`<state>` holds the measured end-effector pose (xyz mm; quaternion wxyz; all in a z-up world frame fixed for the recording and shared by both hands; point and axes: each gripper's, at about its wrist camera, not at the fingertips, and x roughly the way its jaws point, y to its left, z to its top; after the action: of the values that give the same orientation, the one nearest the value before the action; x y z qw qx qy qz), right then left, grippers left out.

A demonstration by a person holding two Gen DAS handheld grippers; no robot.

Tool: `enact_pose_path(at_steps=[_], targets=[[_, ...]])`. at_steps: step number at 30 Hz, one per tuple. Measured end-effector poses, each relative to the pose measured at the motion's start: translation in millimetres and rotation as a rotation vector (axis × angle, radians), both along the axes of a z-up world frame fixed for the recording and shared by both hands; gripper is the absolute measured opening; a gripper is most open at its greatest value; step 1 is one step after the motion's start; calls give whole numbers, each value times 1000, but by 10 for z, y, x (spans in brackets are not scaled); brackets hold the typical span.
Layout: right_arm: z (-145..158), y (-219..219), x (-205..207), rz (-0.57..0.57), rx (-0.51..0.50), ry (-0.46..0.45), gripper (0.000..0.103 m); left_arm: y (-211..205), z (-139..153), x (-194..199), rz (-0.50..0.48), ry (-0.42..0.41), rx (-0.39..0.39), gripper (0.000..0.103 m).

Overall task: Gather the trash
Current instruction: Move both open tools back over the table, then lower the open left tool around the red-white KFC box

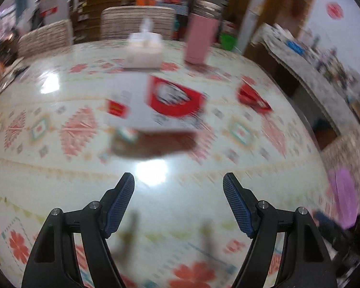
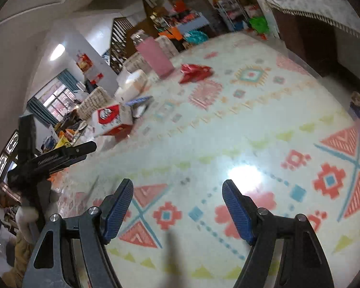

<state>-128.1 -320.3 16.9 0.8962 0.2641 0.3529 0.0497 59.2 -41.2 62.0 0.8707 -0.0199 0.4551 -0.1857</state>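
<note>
A white carton (image 1: 153,105) with a big red panel on its face and a smaller red patch on its side lies on the table (image 1: 48,172), roughly in the middle of the patterned cloth. It is blurred in the left wrist view, so its print cannot be read; it casts a dark brown shadow or reflection on the glossy surface just in front of it. In the right wrist view the same carton (image 2: 112,120) sits toward the left edge of the table (image 2: 228,132), one end flap standing open.

A crumpled red wrapper (image 1: 253,97) lies well to the right of the carton, apart from it, and shows in the right wrist view as a creased red scrap (image 2: 195,72) near the pink tumbler (image 2: 154,57).

Behind the carton stand a white tissue box (image 1: 144,51) and the pink tumbler (image 1: 200,39) (metal-lidded, it seems).

The left gripper (image 1: 178,200) hovers over bare cloth with its blue-padded jaws spread wide and nothing between them. The right gripper (image 2: 177,200) is likewise wide apart and empty above the cloth; the left gripper's black body (image 2: 50,163) juts in at its left.
</note>
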Motion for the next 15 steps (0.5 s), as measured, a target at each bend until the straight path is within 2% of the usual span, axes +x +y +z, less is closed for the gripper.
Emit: enact_pose_path(at_steps=[3, 9, 12, 15], targets=[[-17, 33, 51, 13, -5, 10, 83, 92, 158, 385, 27, -15, -17, 75], [-21, 44, 75, 28, -11, 7, 84, -199, 371, 1057, 28, -20, -14, 75], [-27, 18, 69, 30, 5, 11, 84, -313, 261, 1324, 28, 71, -39, 75], [-36, -23, 56, 24, 27, 10, 84, -361, 78, 1341, -17, 173, -35, 75]])
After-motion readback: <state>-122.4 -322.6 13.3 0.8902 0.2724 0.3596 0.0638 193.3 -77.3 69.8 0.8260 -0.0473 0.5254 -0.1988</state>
